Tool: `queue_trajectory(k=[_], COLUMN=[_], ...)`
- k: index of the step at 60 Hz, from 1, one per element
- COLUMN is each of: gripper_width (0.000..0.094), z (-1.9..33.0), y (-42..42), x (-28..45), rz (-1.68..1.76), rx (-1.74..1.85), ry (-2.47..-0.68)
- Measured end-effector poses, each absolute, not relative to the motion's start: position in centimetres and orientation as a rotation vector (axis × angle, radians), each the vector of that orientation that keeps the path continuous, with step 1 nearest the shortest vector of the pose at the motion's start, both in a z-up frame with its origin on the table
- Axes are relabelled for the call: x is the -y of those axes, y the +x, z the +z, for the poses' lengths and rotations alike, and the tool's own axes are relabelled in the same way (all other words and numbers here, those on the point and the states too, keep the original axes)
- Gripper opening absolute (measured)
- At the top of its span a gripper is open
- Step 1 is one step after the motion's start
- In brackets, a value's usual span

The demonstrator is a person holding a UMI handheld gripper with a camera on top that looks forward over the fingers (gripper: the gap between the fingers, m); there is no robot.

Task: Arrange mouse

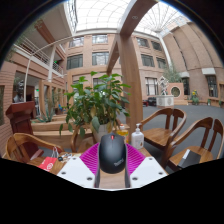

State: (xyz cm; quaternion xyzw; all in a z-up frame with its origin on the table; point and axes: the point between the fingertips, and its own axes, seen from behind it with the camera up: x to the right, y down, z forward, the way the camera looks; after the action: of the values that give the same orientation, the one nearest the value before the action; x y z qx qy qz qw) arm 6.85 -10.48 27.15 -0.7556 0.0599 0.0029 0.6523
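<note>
A black computer mouse (112,153) with a red scroll wheel sits between my two pink pads (92,157), its wheel end pointing away from me. My gripper (112,160) is shut on the mouse, with both fingers pressing against its sides. A strip of brown wooden table (112,181) shows below the mouse between the fingers. I cannot tell whether the mouse touches the table or hangs just above it.
Just beyond the fingers stand a leafy potted plant (98,102) and a small white bottle (137,138). Wooden chairs (166,126) stand to the right, and another chair (24,148) to the left. Small red items (48,162) lie at the left. A wooden pillar (130,70) rises behind.
</note>
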Motion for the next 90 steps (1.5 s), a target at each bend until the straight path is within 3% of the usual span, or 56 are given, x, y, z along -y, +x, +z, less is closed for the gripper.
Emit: queue_trajectory(k=[3,7,17,24,34,40,44,47,48,68,78,90], gripper_width=[0.0333,0.0334,0.0336,0.0347,0.0437,0.0525,0.0684,0.0861,0.0869,0.0851,0.0854,0.0854], z=[27.3,24.1,10.2,2.7,-0.8,-0.2,1.1,3.0,3.6,13.7,15.0,14.2], y=[2.4,-3.0,-12.9,-14.7,-15.7,-15.8,-15.7,-15.6,-15.5,-15.6,-15.9,-15.6], x=[10.0,10.3,11.7,12.9,14.1,14.7,15.5,16.3,16.5,26.3,30.6,33.0], rz=[0.053,0.111,0.179,0.171,0.166,0.185,0.173,0.172,0.165,0.125,0.132,0.124], rx=[-0.088,-0.013,0.113,0.148,0.110,0.118,0.127,0.136,0.138,0.161,0.160,0.141], ry=[-1.733,-1.791,-2.041,-2.199,-2.276,-2.275,-2.253,-2.228,-2.218,-2.075,-2.062,-2.099])
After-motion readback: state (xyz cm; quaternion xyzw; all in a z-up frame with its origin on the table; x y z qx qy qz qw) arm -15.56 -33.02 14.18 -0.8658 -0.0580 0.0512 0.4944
